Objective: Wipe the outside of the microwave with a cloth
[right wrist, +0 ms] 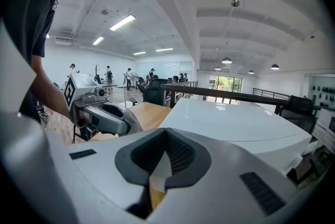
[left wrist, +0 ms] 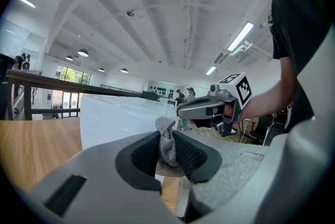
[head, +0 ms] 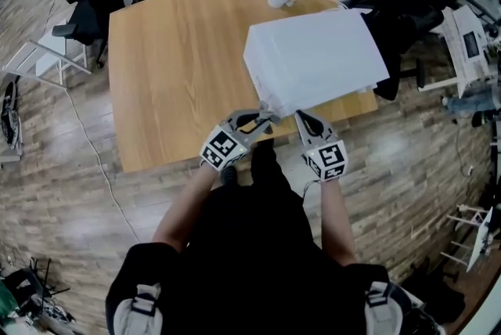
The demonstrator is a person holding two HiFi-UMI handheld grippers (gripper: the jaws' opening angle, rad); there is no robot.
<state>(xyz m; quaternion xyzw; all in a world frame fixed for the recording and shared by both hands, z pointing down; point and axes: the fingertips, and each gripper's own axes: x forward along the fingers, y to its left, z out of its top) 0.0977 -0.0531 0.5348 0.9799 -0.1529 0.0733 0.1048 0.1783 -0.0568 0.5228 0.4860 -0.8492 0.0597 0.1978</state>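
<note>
**Cloth pinched, microwave corner ahead**

Grey cloth (left wrist: 165, 129) is sitting pinched in my left claw (left wrist: 166, 150), a tuft poking up past the pads. My right claw (right wrist: 165, 154) is hovering alongside, narrowed almost to nothing and carrying nothing. Both are hanging at the near corner of the white microwave (head: 313, 59), which is standing on the wooden table (head: 172, 67). I am judging the wipe not yet begun. I should be pressing the tuft flat against the casing, keeping the pads off it, and sweeping in long overlapping strokes.
</note>
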